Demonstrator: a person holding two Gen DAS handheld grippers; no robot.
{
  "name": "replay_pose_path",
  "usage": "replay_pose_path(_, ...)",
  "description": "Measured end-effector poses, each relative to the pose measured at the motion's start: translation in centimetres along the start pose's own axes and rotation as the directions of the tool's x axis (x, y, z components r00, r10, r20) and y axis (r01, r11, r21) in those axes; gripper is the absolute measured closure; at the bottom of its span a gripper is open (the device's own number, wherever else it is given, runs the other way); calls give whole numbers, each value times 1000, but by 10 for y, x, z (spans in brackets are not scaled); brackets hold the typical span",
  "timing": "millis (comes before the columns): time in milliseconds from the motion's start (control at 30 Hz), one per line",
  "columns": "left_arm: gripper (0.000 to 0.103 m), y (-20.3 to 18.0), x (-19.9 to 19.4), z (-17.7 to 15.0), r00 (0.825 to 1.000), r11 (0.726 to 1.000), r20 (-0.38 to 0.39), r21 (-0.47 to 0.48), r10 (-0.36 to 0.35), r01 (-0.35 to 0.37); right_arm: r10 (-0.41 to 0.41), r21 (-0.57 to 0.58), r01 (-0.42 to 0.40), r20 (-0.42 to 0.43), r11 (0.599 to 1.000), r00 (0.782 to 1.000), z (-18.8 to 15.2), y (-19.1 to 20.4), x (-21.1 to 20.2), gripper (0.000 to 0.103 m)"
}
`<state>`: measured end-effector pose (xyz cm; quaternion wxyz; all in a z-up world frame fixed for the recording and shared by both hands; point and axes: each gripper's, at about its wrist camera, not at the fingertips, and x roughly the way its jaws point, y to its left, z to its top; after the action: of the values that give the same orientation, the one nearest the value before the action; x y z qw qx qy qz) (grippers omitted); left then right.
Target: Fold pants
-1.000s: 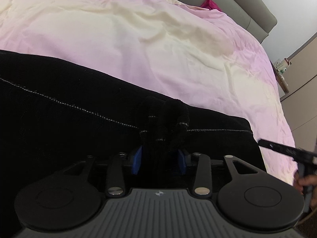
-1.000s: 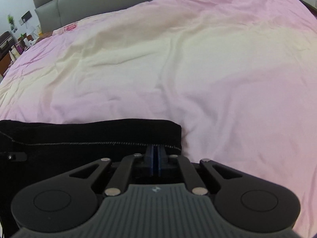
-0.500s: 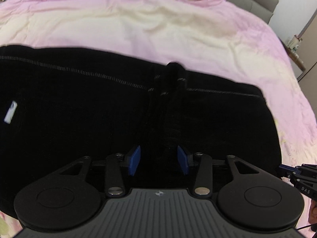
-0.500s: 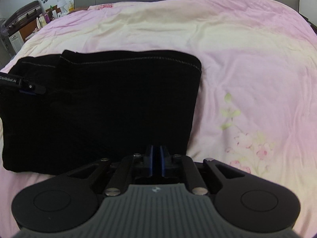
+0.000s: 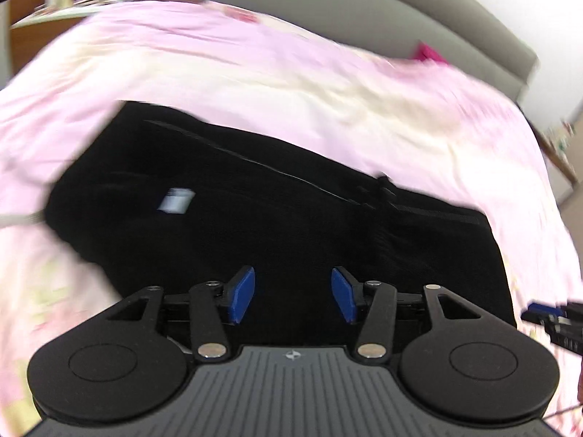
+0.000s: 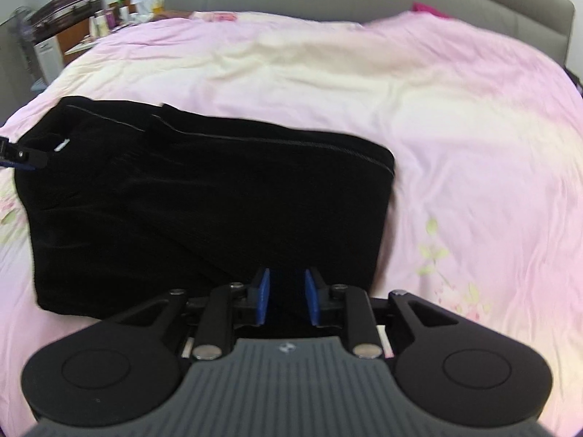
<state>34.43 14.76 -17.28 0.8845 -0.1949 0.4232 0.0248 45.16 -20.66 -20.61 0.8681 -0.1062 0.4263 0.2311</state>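
Near the bed's (image 6: 455,116) foot edge, the folded black pants (image 6: 204,204) lie flat. Our left tongs (image 5: 293,295) gape wide, right tongs (image 6: 288,296) narrowly parted, both empty; we should lift clear without snagging cloth.

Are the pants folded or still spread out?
Folded: the black pants lie as a compact layered rectangle on the pink bedding, both grippers open and off them.

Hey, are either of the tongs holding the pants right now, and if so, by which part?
Neither. Both the left tongs and right tongs are open, with the folded pants lying free on the bed.
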Motion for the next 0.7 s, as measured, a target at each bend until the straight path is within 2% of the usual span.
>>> replay_pose_path(133, 32, 62, -28, 0, 998, 987, 53, -161, 33, -24, 27, -68, -26, 19, 997, 999, 11, 31, -13, 76)
replay_pose_path(200, 28, 90, -35, 2, 997, 965, 70, -260, 41, -21, 42, -89, -41, 13, 995, 999, 19, 46, -12, 73)
replay_pose_path(333, 26, 141, -31, -1, 994, 904, 104, -427, 25, 22, 74, -175, -74, -5, 982, 997, 35, 80, -2, 68)
replay_pose_path(500, 25, 175, -1, -4, 992, 846, 124, -528, -12, 76, 109, -309, -120, -53, 944, 993, 68, 121, 28, 67)
replay_pose_path(600, 24, 193, 14, -9, 989, 804, 143, -584, -36, 114, 101, -382, -121, -73, 916, 992, 90, 140, 52, 66)
replay_pose_path(700, 23, 201, 34, -5, 987, 785, 151, -605, -49, 131, 100, -454, -135, -101, 881, 990, 116, 150, 83, 66)
